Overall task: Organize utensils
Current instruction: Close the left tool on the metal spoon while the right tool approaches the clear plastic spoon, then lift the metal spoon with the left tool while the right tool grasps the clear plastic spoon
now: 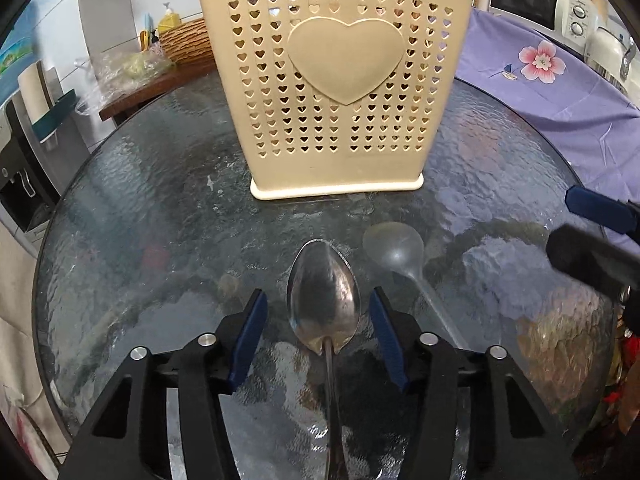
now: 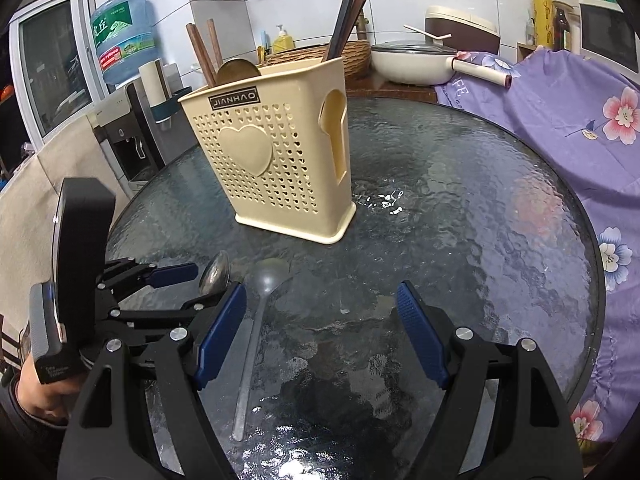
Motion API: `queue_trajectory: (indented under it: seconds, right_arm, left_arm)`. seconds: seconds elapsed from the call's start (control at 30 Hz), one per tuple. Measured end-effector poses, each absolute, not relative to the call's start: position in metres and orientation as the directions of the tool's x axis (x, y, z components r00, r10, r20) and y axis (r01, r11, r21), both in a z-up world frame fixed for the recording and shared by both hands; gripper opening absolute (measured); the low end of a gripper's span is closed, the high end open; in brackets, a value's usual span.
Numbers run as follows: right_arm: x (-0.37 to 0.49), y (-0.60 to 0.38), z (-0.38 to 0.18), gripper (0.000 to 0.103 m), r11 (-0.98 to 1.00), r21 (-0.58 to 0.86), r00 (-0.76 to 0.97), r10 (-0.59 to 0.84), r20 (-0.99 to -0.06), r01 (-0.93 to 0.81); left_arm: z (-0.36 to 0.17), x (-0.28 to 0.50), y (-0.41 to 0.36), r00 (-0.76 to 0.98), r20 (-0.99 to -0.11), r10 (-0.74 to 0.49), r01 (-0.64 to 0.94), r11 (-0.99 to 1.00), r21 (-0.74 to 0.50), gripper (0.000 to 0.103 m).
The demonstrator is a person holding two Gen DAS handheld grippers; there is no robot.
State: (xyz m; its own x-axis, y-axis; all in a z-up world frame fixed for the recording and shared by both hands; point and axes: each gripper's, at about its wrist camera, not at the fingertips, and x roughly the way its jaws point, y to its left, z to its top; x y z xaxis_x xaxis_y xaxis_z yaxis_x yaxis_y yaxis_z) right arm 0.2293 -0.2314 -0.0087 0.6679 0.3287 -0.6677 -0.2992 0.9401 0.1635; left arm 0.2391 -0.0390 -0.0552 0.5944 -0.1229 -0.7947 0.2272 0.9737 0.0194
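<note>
A metal spoon (image 1: 324, 292) lies on the round glass table (image 1: 140, 220), bowl toward the cream perforated utensil holder (image 1: 340, 100). My left gripper (image 1: 319, 294) straddles the spoon's bowl, with a gap showing at each blue pad. A clear plastic spoon (image 1: 394, 248) lies just to its right. In the right wrist view my right gripper (image 2: 320, 288) hovers open over the table (image 2: 480, 220); the clear spoon (image 2: 260, 280) runs just inside its left finger. The left gripper (image 2: 204, 284), metal spoon (image 2: 216, 276) and holder (image 2: 272, 168) with chopsticks (image 2: 352, 12) show there too.
A purple flowered cloth (image 2: 560, 120) covers the area to the right of the table. A water dispenser (image 2: 124, 136) stands at the left, with a white pan (image 2: 412, 64) and a wicker basket (image 2: 320, 58) on the counter behind. A hand (image 2: 36, 392) holds the left gripper.
</note>
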Motion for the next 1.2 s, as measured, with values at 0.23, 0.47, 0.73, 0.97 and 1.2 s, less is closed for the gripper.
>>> queue_trajectory:
  seconds: [0.23,0.47,0.73,0.97,1.2]
  right_arm:
    - [0.235,-0.225,-0.02,0.077,0.949,0.138,0.636,0.295,-0.714,-0.284]
    - [0.237,-0.201,-0.039,0.077,0.929,0.111,0.56,0.305,-0.771,-0.353]
    - [0.239,-0.166,-0.05,0.077,0.908,0.048,0.526,0.283,-0.802,-0.415]
    - [0.258,-0.151,-0.059,0.077,0.916,0.014,0.519,0.24,-0.82,-0.401]
    - [0.282,-0.134,-0.058,0.073,0.92,0.004,0.519,0.224,-0.825,-0.392]
  left_arm:
    - [-0.053,0.25,-0.037,0.59,-0.795,-0.14,0.221,0.975,-0.008,0.037]
    - [-0.048,0.249,-0.018,0.597,-0.781,-0.183,0.189,0.978,-0.085,0.036]
    - [-0.026,0.239,0.014,0.654,-0.737,-0.173,0.139,0.984,-0.107,0.036]
    - [-0.016,0.239,0.023,0.67,-0.72,-0.177,0.128,0.984,-0.122,0.036]
    - [-0.012,0.24,0.028,0.678,-0.713,-0.177,0.128,0.984,-0.122,0.036]
